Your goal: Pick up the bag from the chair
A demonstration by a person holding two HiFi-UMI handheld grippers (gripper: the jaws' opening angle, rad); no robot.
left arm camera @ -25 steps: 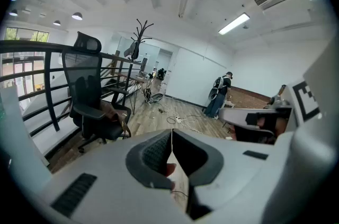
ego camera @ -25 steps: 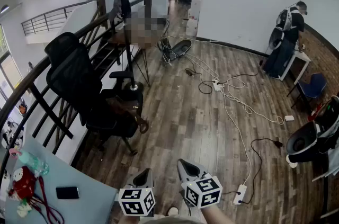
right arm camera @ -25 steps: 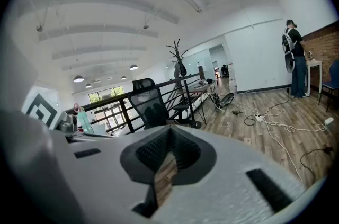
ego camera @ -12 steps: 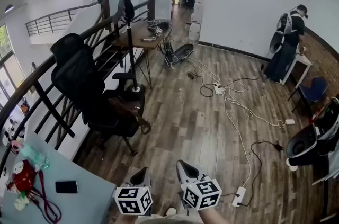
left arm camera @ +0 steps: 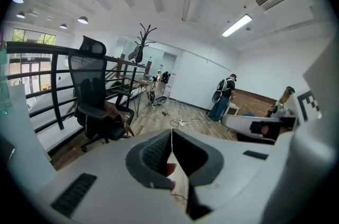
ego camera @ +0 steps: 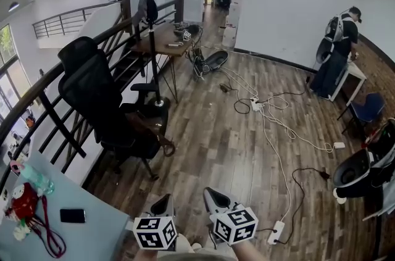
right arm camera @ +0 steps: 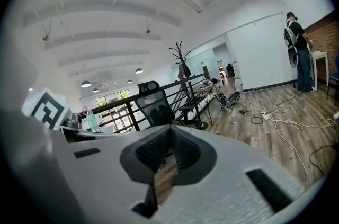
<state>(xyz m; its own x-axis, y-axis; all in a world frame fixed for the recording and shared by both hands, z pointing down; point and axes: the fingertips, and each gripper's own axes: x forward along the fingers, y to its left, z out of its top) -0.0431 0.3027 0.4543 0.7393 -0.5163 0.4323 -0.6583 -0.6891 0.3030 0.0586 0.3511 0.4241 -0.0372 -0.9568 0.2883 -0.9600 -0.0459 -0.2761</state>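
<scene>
A brown bag [ego camera: 150, 128] lies on the seat of a black mesh office chair [ego camera: 92, 90] at the left, beside the dark railing [ego camera: 43, 93]. The left gripper view shows the same bag [left arm camera: 117, 115] on the chair [left arm camera: 91, 91], well ahead of the jaws. My left gripper [ego camera: 165, 203] and right gripper [ego camera: 212, 195] sit side by side at the bottom edge of the head view, far short of the chair. On each the jaws meet at the tips with nothing between them. In the right gripper view the chair [right arm camera: 154, 105] stands ahead and I cannot make out the bag.
A coat rack [ego camera: 150, 19] and a wooden desk [ego camera: 165, 41] stand behind the chair. White cables [ego camera: 271, 121] and a power strip [ego camera: 274, 232] trail over the wood floor. A person [ego camera: 336, 56] stands far right. A pale blue table [ego camera: 99, 226] with a phone [ego camera: 73, 215] is bottom left.
Both grippers stay shut and in the same place at the bottom. Only the head view has drifted slightly.
</scene>
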